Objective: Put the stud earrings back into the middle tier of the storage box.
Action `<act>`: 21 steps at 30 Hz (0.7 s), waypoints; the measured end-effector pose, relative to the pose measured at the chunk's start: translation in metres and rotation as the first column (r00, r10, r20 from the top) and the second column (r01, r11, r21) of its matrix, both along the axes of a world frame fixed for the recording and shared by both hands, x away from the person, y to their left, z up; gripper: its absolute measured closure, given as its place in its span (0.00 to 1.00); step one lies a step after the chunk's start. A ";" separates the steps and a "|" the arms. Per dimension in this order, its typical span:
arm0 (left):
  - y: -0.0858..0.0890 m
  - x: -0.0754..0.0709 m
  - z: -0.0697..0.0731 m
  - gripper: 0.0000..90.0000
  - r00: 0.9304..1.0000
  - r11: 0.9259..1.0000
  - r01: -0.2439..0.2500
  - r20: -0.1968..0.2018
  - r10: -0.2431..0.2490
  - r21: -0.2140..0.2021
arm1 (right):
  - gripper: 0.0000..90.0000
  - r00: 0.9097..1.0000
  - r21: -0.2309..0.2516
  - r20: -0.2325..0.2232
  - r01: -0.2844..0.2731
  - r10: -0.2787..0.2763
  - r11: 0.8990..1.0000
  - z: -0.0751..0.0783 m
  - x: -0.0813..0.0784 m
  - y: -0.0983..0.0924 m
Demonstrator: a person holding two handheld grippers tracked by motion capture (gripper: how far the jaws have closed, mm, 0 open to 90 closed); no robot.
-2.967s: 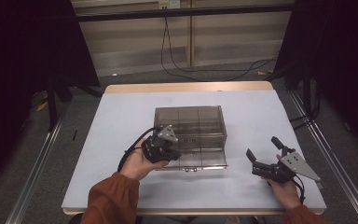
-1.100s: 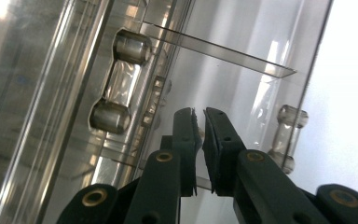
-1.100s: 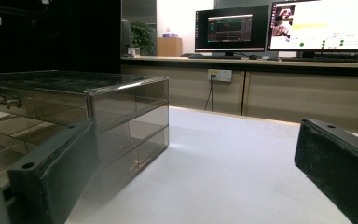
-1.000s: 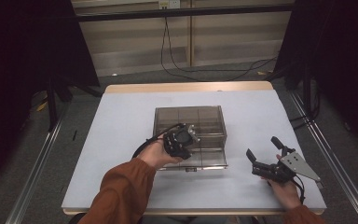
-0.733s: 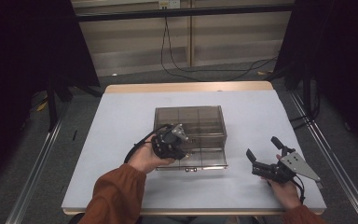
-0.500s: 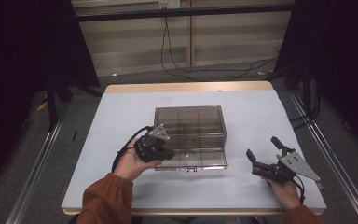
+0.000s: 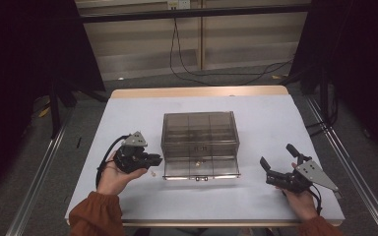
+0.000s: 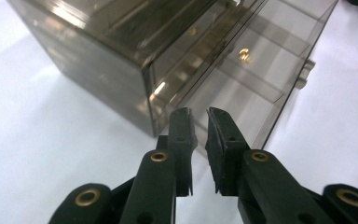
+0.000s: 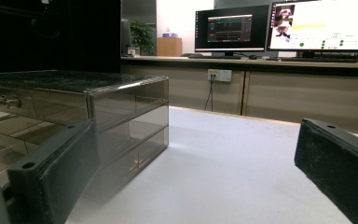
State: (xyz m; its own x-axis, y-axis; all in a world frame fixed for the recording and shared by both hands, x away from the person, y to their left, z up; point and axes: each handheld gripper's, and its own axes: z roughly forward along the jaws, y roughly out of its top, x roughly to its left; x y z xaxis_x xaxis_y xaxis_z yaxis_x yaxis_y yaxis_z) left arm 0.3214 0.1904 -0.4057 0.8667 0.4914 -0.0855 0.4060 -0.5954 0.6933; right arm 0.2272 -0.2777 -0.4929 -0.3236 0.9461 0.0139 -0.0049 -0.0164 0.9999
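Since the view from a second ago, your left gripper (image 7: 153, 161) has drawn back from over the front of the smoked plastic drawer box (image 7: 200, 135) and now sits on the white table (image 7: 128, 113) just off the box's lower left corner. Your right gripper (image 7: 270, 171) has kept its place near the right front of the table, well apart from the box.

Left gripper: in the left gripper view the two black jaws stand almost closed, with a narrow slit of daylight between the pads (image 8: 182, 135). They have just been opening slightly. Nothing lies between them and they hold nothing. The tips point at the near corner of the drawer box (image 8: 168, 60) without touching it.

Right gripper: in the right gripper view the jaws stand wide apart, one at each lower corner of the frame, with bare table between them. They hold nothing. The box (image 9: 88, 116) shows to the left of the jaws.

Drawer box: it rests mid-table, with its bottom drawer (image 7: 202, 167) pulled out toward you. One small gold-coloured item (image 7: 194, 159) lies inside that drawer; what it is cannot be told. A small pale object (image 7: 153, 173) lies on the table just beside the left gripper's jaws, apart from the box.
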 end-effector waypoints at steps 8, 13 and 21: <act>0.010 0.003 -0.011 0.84 0.999 1.000 -0.019 -0.028 0.020 0.019 | 0.00 1.000 0.001 0.000 -0.001 0.001 1.000 0.000 0.000 0.000; 0.017 0.006 -0.018 0.84 0.998 0.998 -0.025 -0.049 0.028 0.065 | 0.00 1.000 0.001 -0.001 -0.001 0.001 1.000 0.000 0.000 0.000; 0.015 0.012 -0.032 0.89 0.996 0.986 -0.027 -0.083 0.041 0.165 | 0.00 1.000 0.002 -0.001 0.000 0.000 1.000 0.000 0.000 0.000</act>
